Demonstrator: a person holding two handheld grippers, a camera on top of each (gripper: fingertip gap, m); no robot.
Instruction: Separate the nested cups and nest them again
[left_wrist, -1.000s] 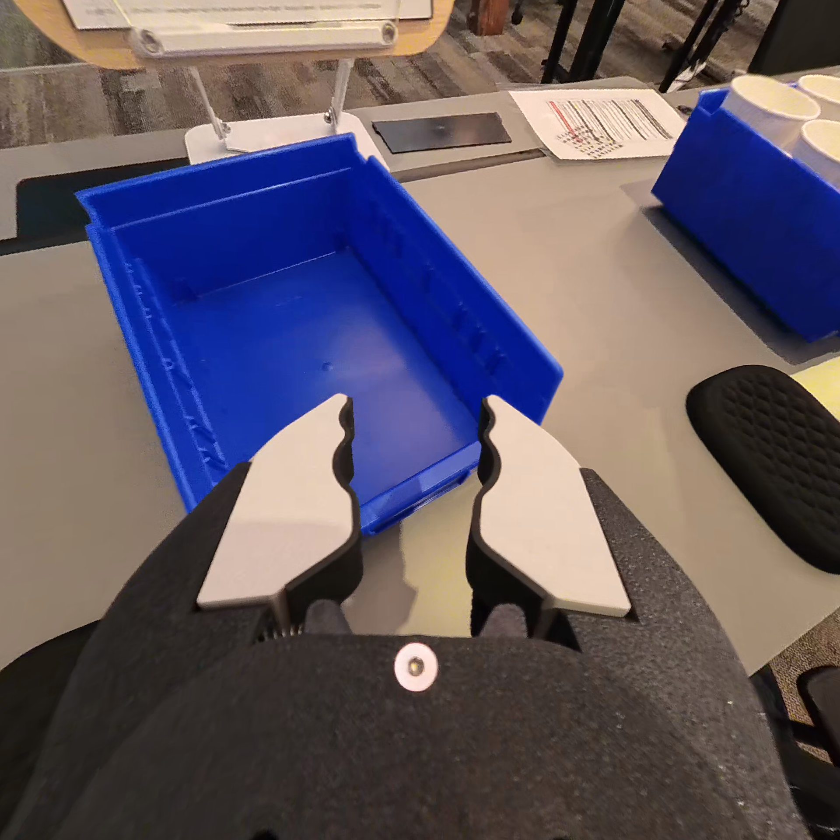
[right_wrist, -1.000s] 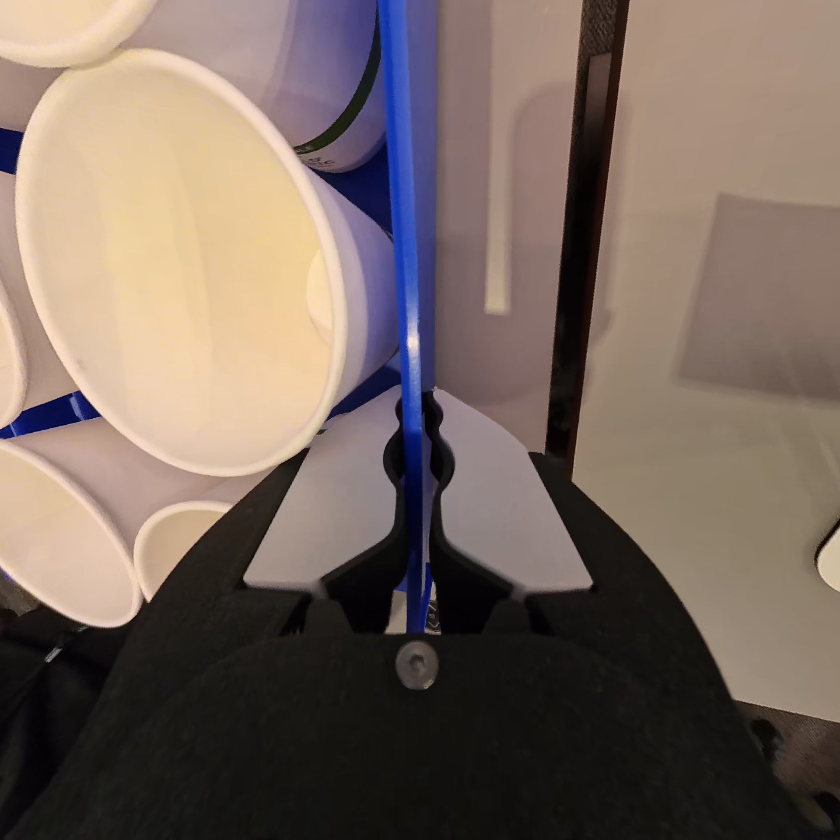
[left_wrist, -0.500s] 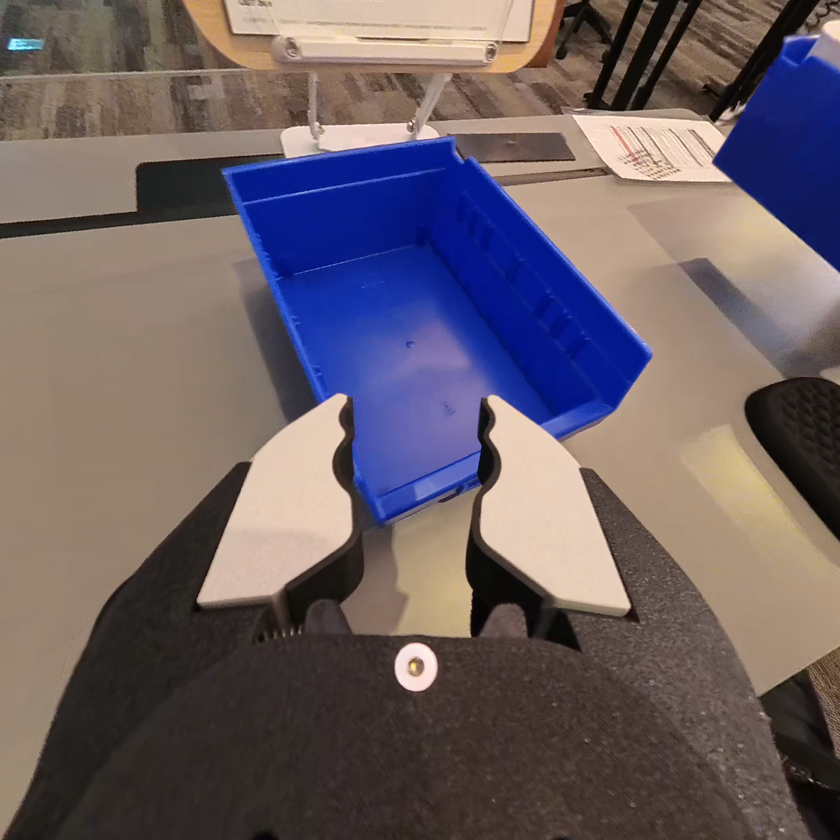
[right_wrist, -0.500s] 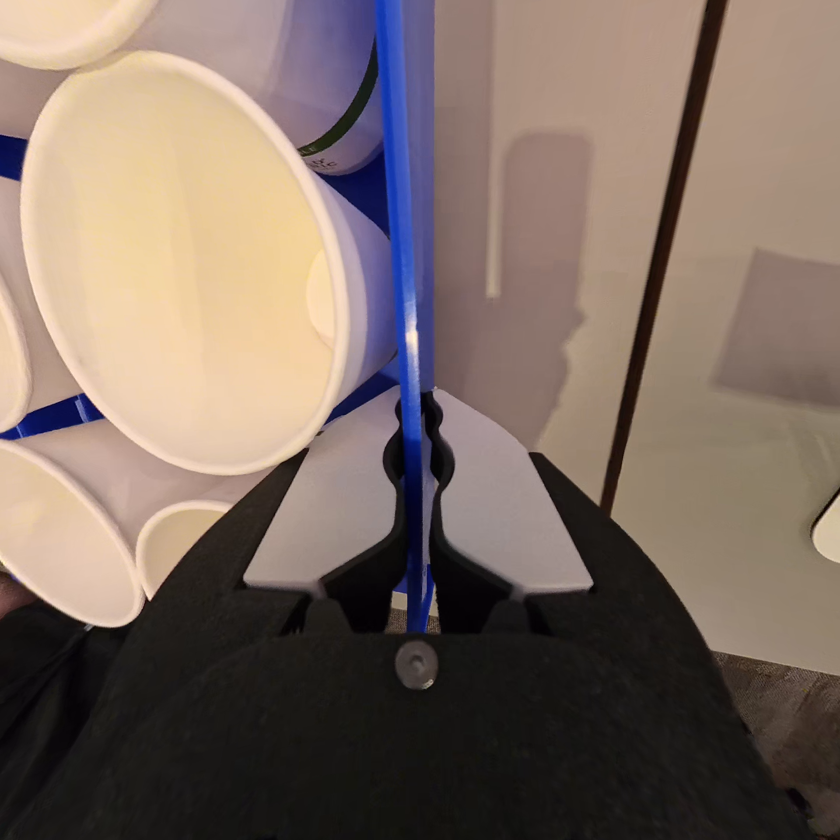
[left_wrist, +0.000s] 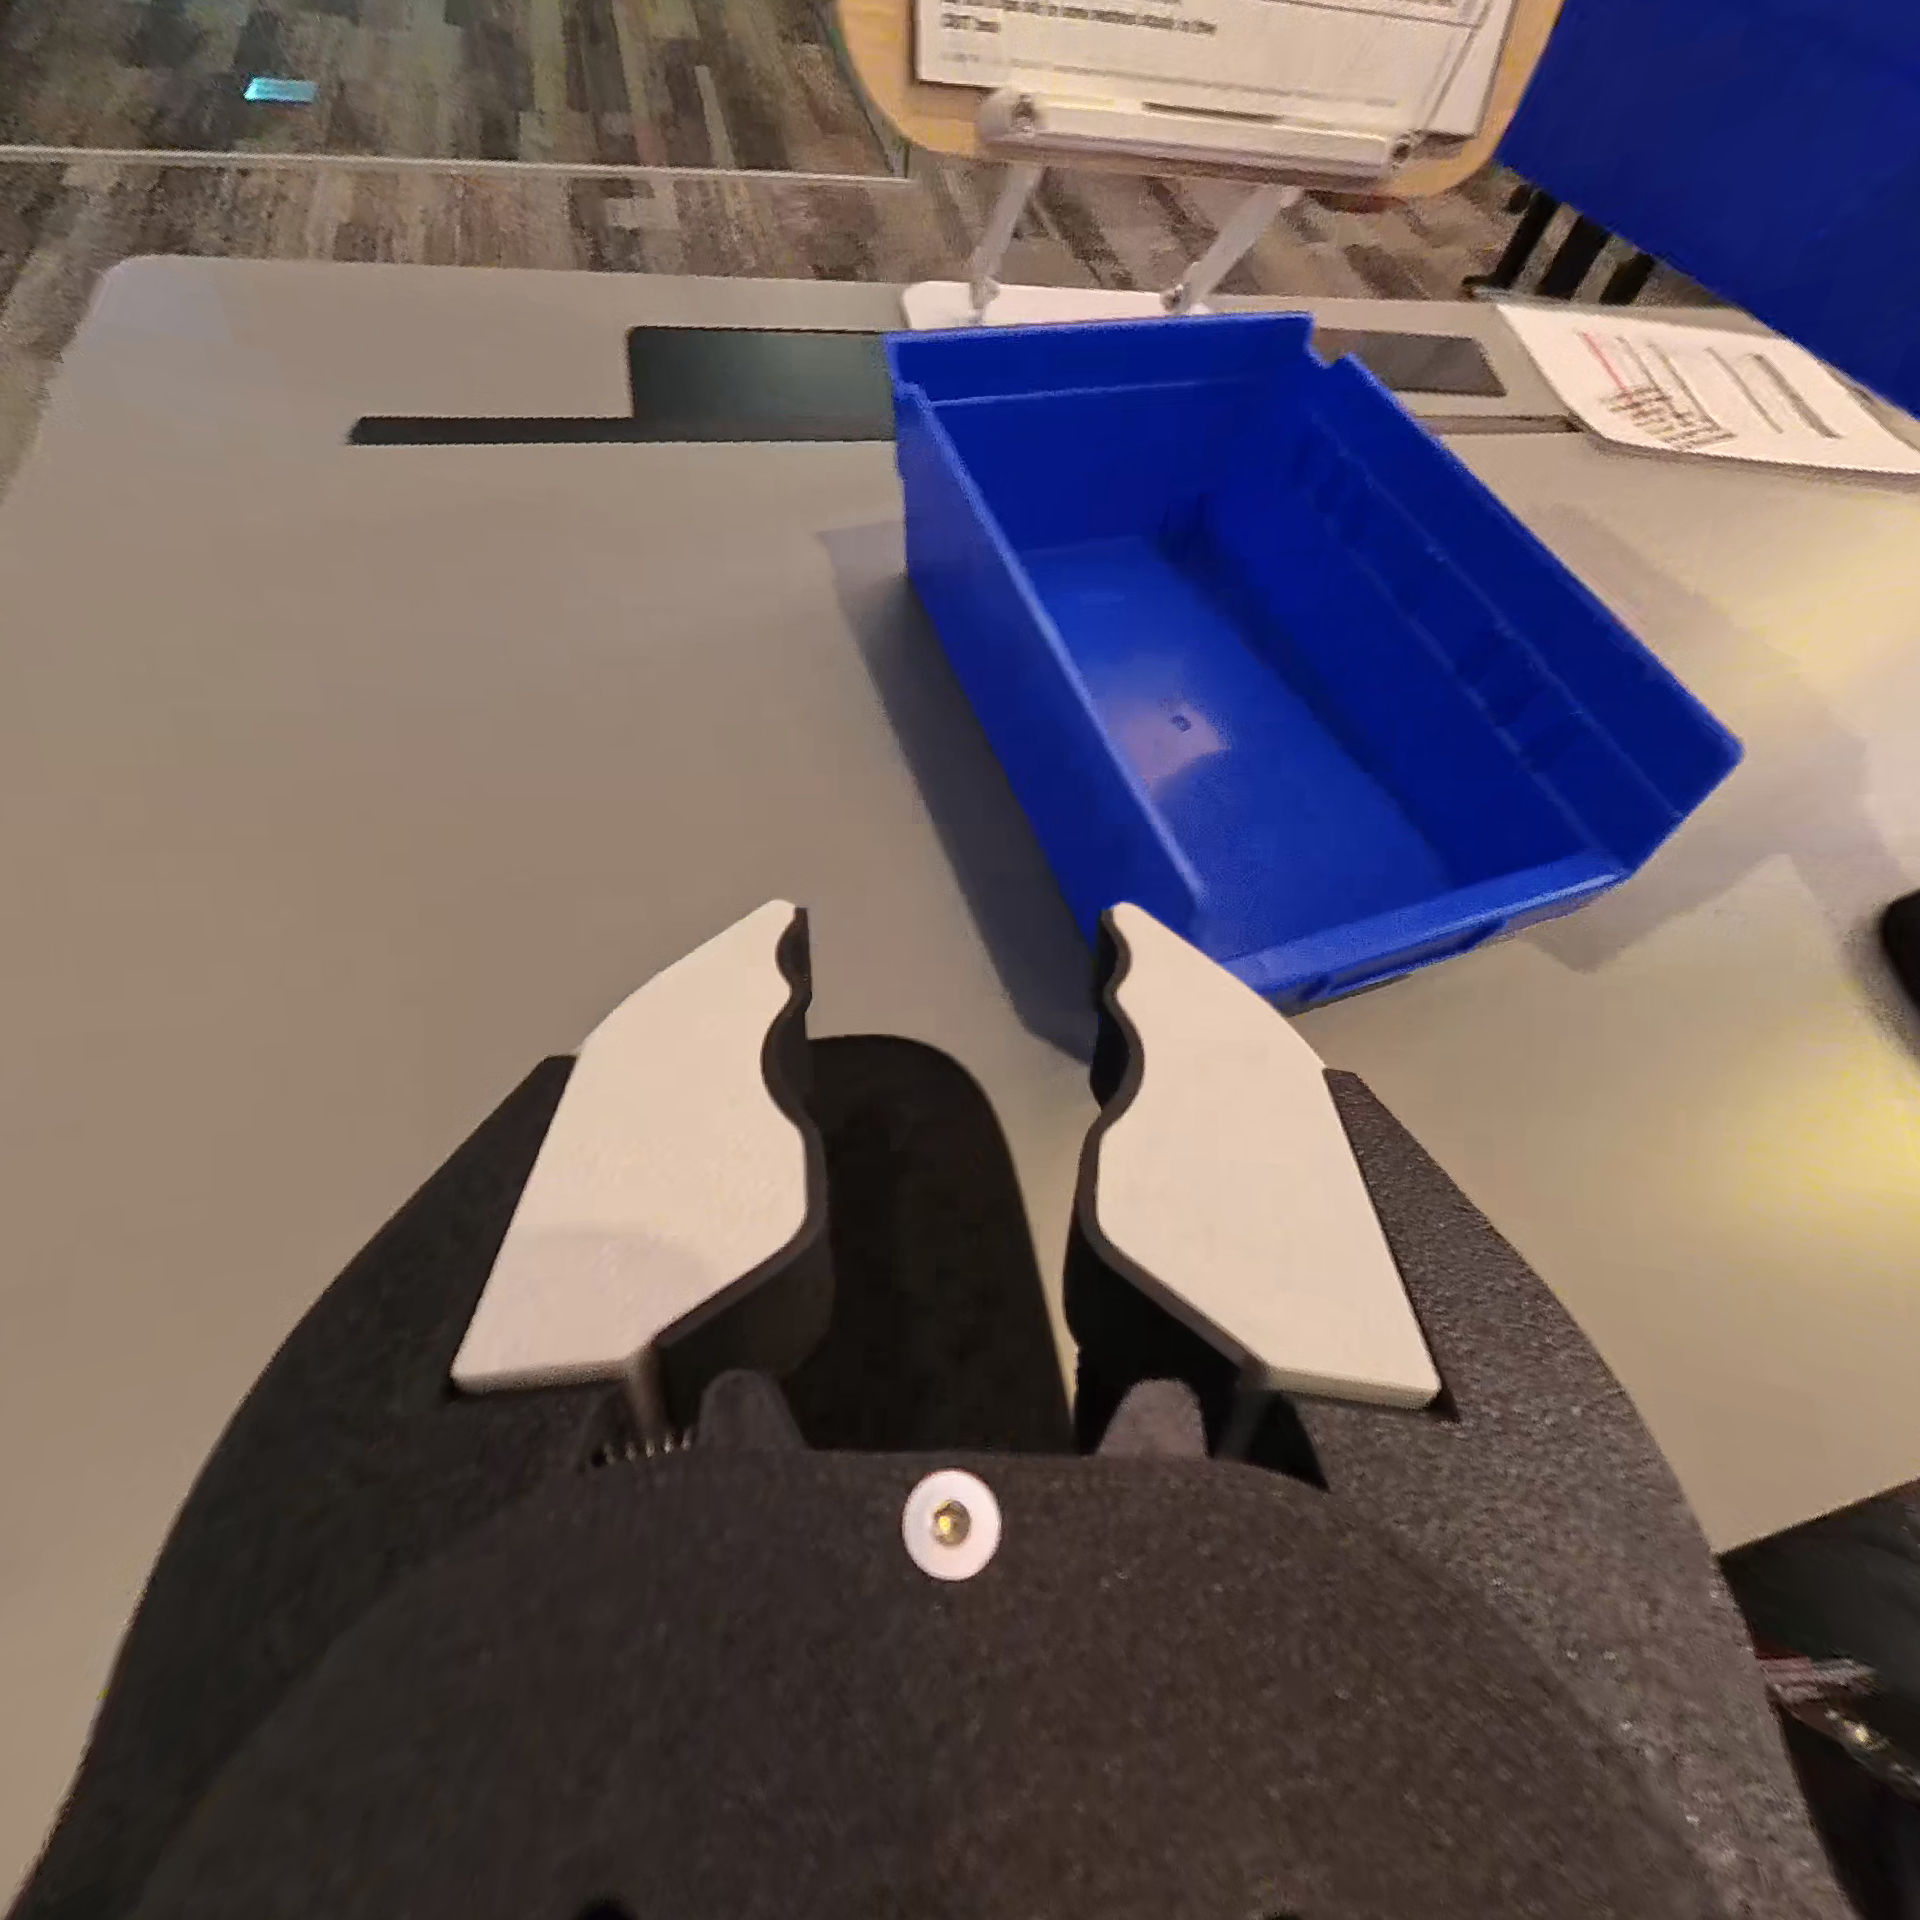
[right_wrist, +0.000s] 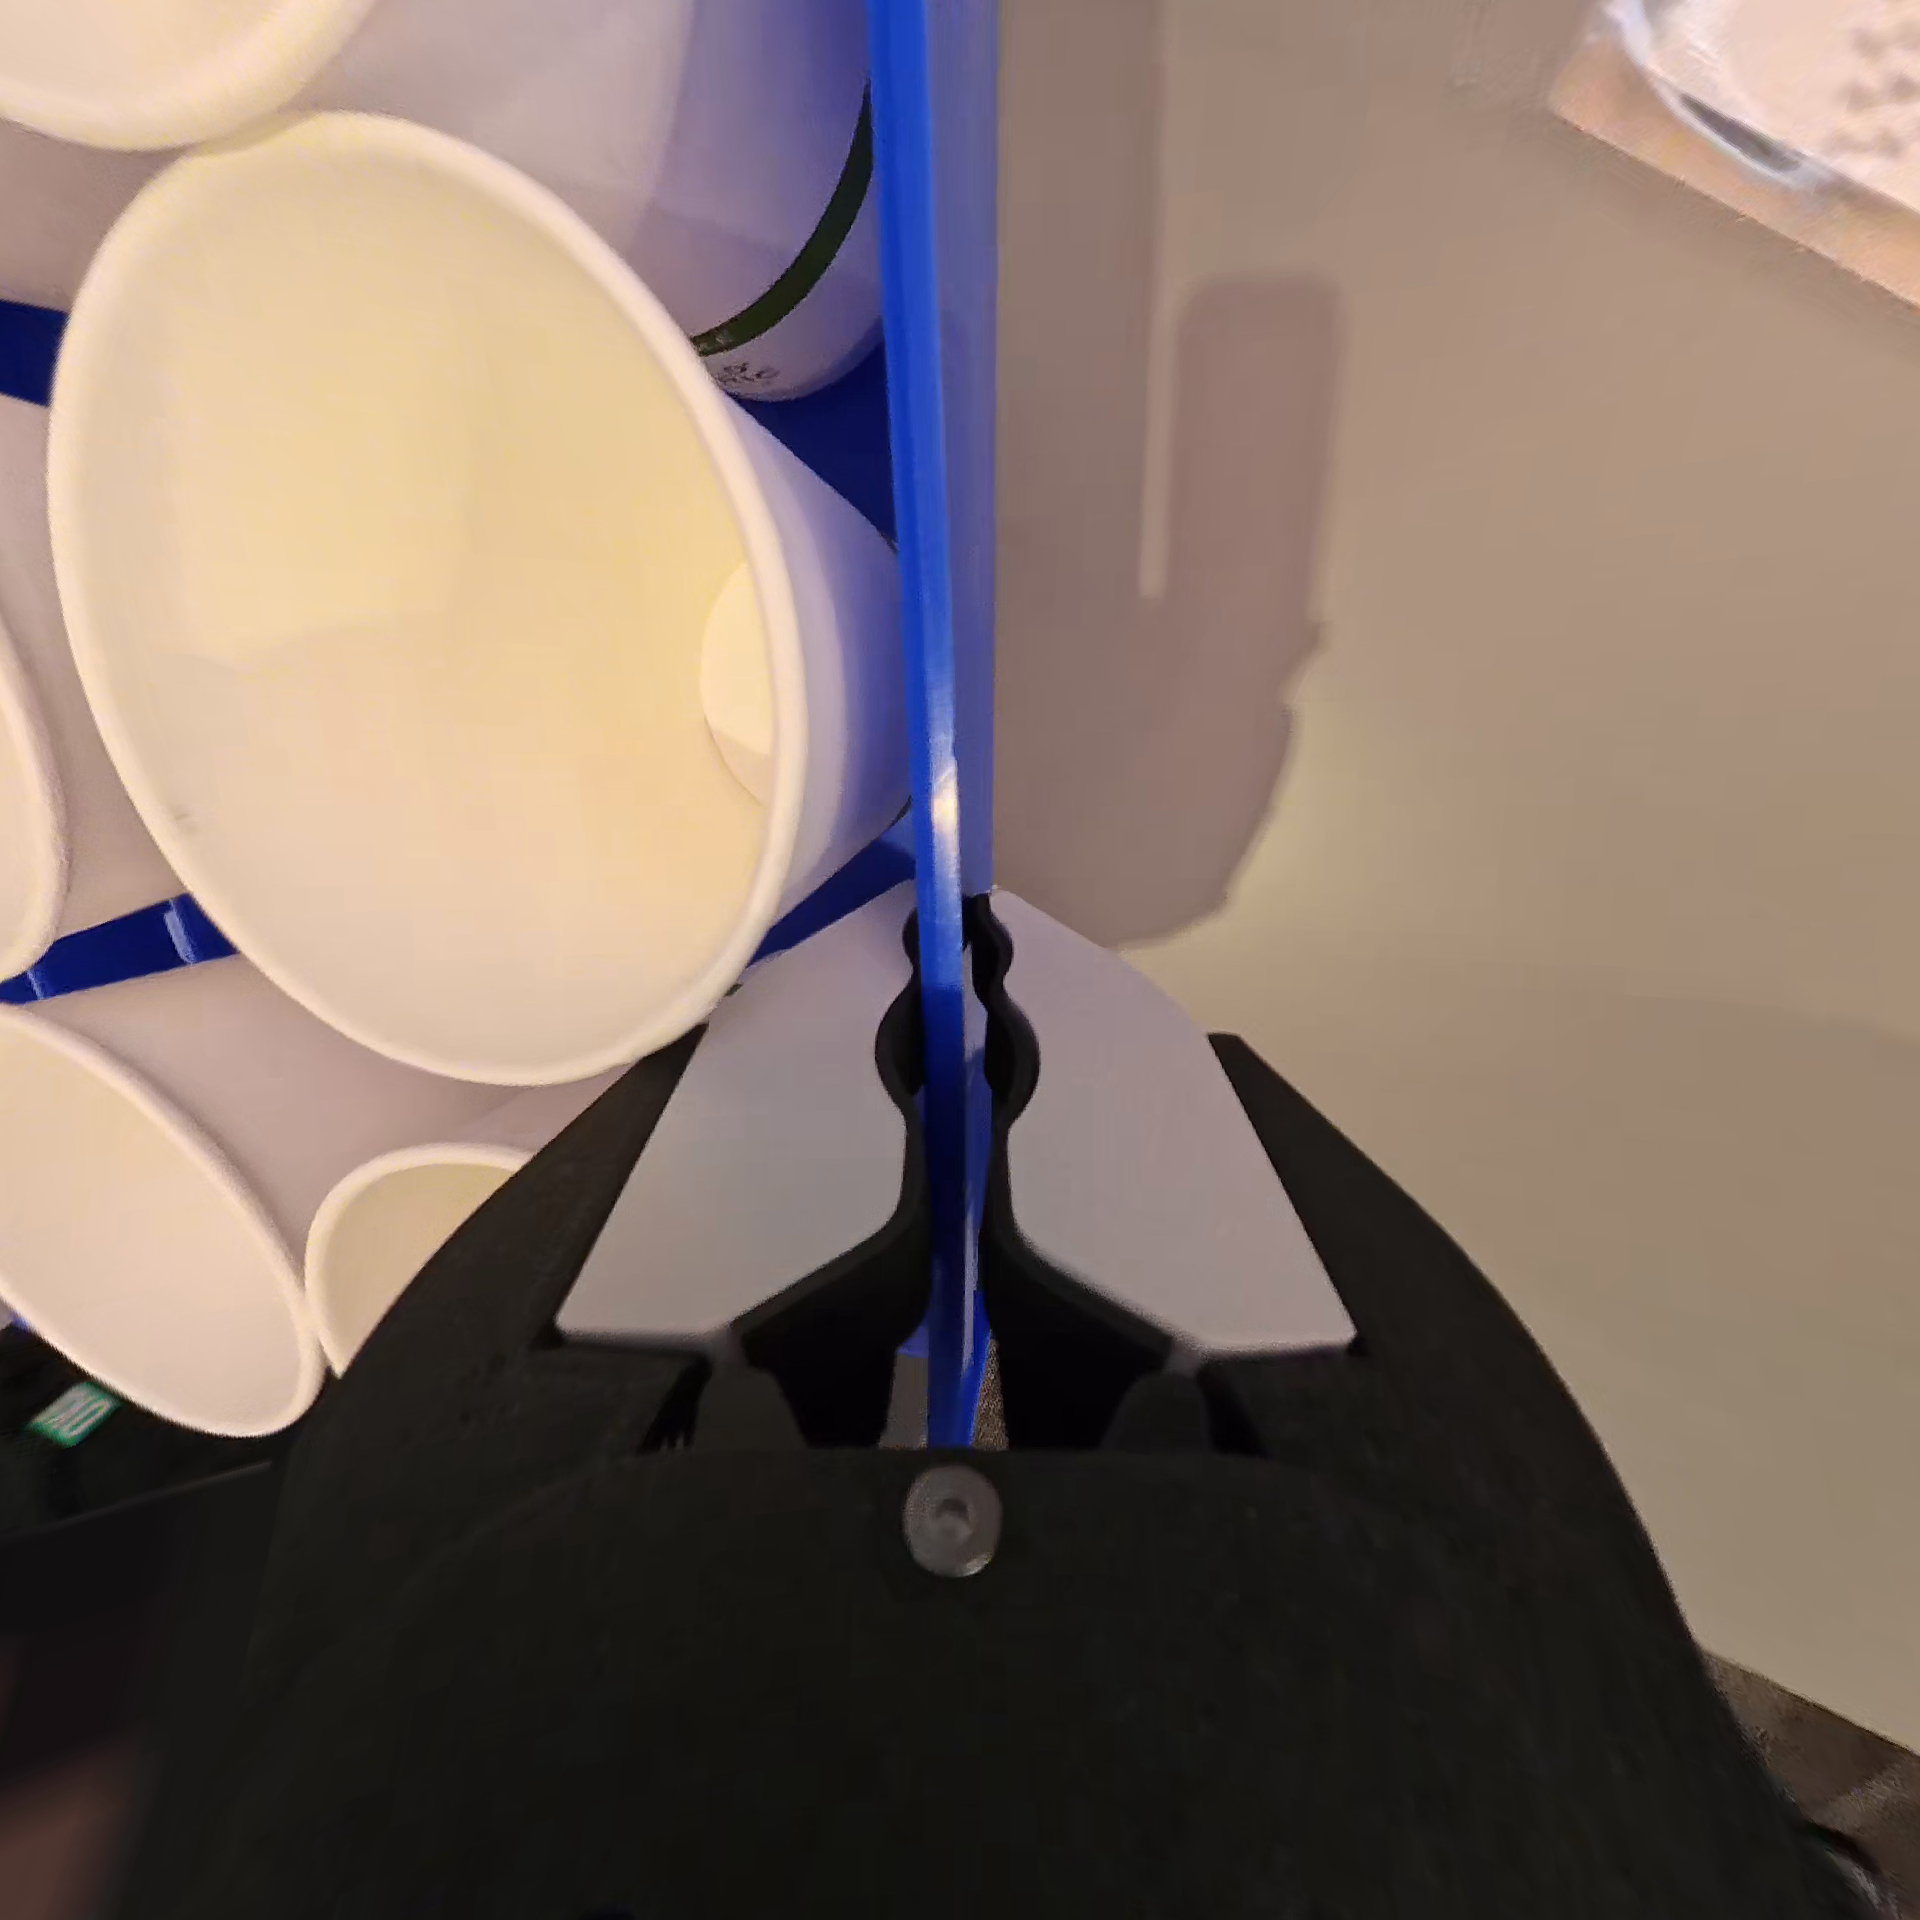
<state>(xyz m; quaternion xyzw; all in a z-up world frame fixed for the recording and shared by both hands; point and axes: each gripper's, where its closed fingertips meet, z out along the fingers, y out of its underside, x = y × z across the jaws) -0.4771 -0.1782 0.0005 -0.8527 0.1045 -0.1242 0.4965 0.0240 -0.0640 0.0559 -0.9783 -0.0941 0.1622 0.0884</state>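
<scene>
Grey table (left_wrist: 436, 644) under everything, with a striped carpet floor (left_wrist: 416, 114) behind it. Blue bin (left_wrist: 1288, 665) sitting on the table, nothing inside, up ahead and to the right of the left gripper (left_wrist: 948, 940). Left jaws spread wide apart, holding nothing, hanging over bare table just beside the bin's near corner. Sheet of paper (left_wrist: 1714, 400) lying flat past the bin, and a stand with a wooden board (left_wrist: 1174, 125) at the far edge.

Right gripper (right_wrist: 948, 914) squeezed tight on the thin wall of a second blue bin (right_wrist: 930, 499), one jaw on each side. White paper cups (right_wrist: 416, 582) packed inside that bin, left of the pinched wall, open mouths facing the camera. One big cup close up, more around it, touching each other. Pale table to the right, with a soft shadow.
</scene>
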